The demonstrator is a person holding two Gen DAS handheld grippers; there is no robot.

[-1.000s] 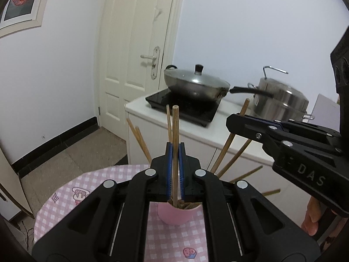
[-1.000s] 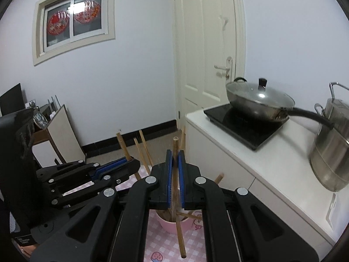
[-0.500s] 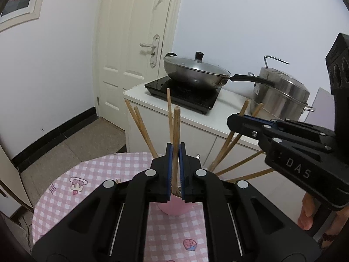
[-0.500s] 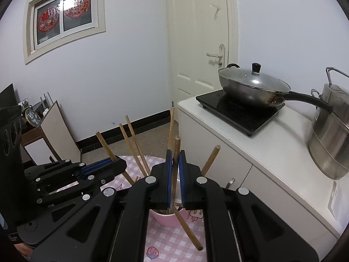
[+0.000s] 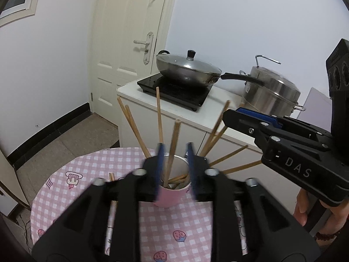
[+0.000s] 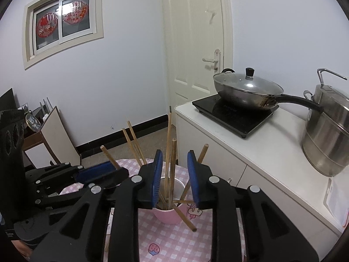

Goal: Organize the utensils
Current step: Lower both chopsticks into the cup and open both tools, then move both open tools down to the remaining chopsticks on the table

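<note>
A pink cup (image 5: pixel 168 198) (image 6: pixel 166 216) stands on the checked tablecloth with several wooden chopsticks fanned out of it. My left gripper (image 5: pixel 174 152) hovers just above the cup's rim. Its jaws are opening, and one chopstick (image 5: pixel 174 137) stands loose between the blue pads, its lower end in the cup. My right gripper (image 6: pixel 174 163) is over the same cup from the other side, jaws also opening, with another chopstick (image 6: pixel 173 157) upright between its pads and untouched. Each gripper shows in the other's view: the right gripper (image 5: pixel 250 118), the left gripper (image 6: pixel 102 172).
One chopstick (image 6: pixel 185 219) lies slanted against the cup's near side on the pink round table (image 5: pixel 72 185). More chopstick ends (image 5: pixel 111 176) lie left of the cup. Behind are a white counter (image 6: pixel 250 150), an induction hob with a lidded wok (image 5: pixel 185 69), a steel pot (image 5: pixel 272 91), and a door.
Both grippers were shut on a chopstick held upright over the cup. Their jaws have parted, and both chopsticks now stand free in the cup.
</note>
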